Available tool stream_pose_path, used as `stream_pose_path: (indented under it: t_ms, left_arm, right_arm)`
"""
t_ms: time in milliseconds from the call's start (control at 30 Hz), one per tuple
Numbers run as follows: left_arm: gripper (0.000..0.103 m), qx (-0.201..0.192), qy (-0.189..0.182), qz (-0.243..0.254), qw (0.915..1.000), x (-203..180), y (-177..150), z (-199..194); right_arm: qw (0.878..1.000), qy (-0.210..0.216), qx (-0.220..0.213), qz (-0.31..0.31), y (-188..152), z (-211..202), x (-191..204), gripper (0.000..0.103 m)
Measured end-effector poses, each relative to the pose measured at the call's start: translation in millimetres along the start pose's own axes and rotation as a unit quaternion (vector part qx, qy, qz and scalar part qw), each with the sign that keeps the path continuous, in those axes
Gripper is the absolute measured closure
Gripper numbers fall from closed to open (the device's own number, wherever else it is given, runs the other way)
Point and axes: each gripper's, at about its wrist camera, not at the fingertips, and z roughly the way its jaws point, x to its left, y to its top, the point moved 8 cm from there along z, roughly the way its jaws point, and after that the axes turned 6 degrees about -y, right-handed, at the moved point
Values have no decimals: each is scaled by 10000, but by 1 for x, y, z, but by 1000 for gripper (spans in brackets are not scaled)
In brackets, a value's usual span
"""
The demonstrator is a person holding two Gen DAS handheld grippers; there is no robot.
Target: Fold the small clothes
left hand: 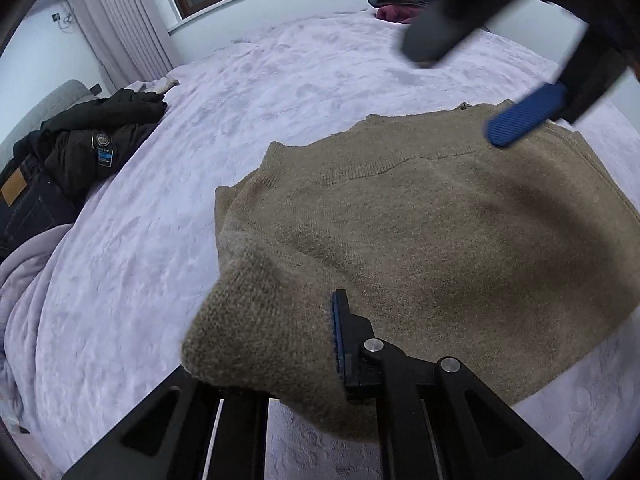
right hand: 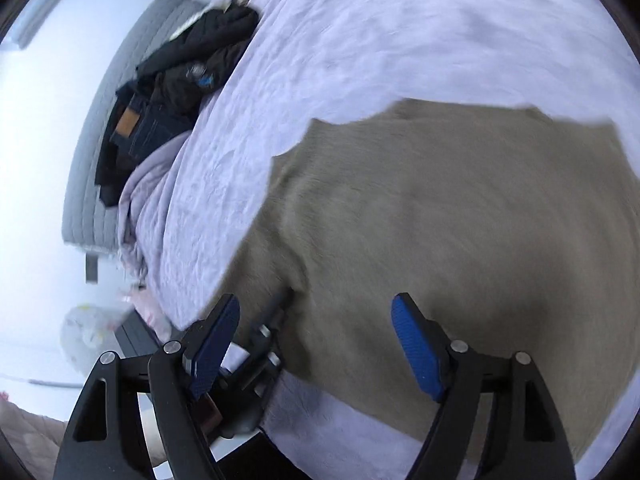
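— Sweater [left hand: 420,232] lies flat on the lavender bedspread [left hand: 240,92]; why is 1 corner lifted?
— Left gripper [left hand: 320,344] has clamped that knit edge, likely to carry it over as a fold.
— And the right gripper [right hand: 320,344]?
— Jaws spread wide, holding nothing — it hovers over the far side, probably ready to pin or smooth the cloth.
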Motion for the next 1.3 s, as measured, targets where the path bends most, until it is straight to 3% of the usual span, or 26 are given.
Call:
stream_pose_path:
  t_ms: [133,267,500,667,733,767,800,900,1033,1133,1300]
  left_arm:
    - [91,-103,84,186,9997,-4,-4,-2]
    - [91,-206,95,192,9996,-5,-6,-4]
    - [91,-336,140,160,9992,-7,-9,-6]
    - [91,-351,133,79,9993,-4,-10,-5]
    - [91,-342,105,29,9994,-1,-11,-5]
    - [91,-339,76,-16,9994,1,-11,-6]
    - [91,-354,2,-80,9993,3,-10,-8]
    - [91,-445,-138,-106,9989,1,-2,-19]
    - [91,-663,-396,5,9970,-12,16,-41]
    - [91,-881,-589,213,9941,-30,34,-59]
    - [91,-1194,-888,721,9862,-70,62,-85]
  right_arm:
    - [9926,-364,979,-619,39,53,40,20]
    - [9730,-808,1756,-1258,53,108,77,19]
    - [9245,-1769,2554,-2208,52,174,112,19]
    - [8835,-2671,2851,-2585,45,204,101,19]
    - [8791,-2845,2762,-2644,47,205,93,35]
    - [8781,-2971,2610,-2694,51,202,89,73]
    - [8824,-2979,2446,-2698,56,196,85,88]
    - [9279,-2225,2092,-2140,65,168,76,90]
    - [9670,-1320,1453,-1624,70,119,71,90]
    - [9833,-831,929,-1322,72,75,65,90]
    - [9951,-334,22,-930,68,-5,37,90]
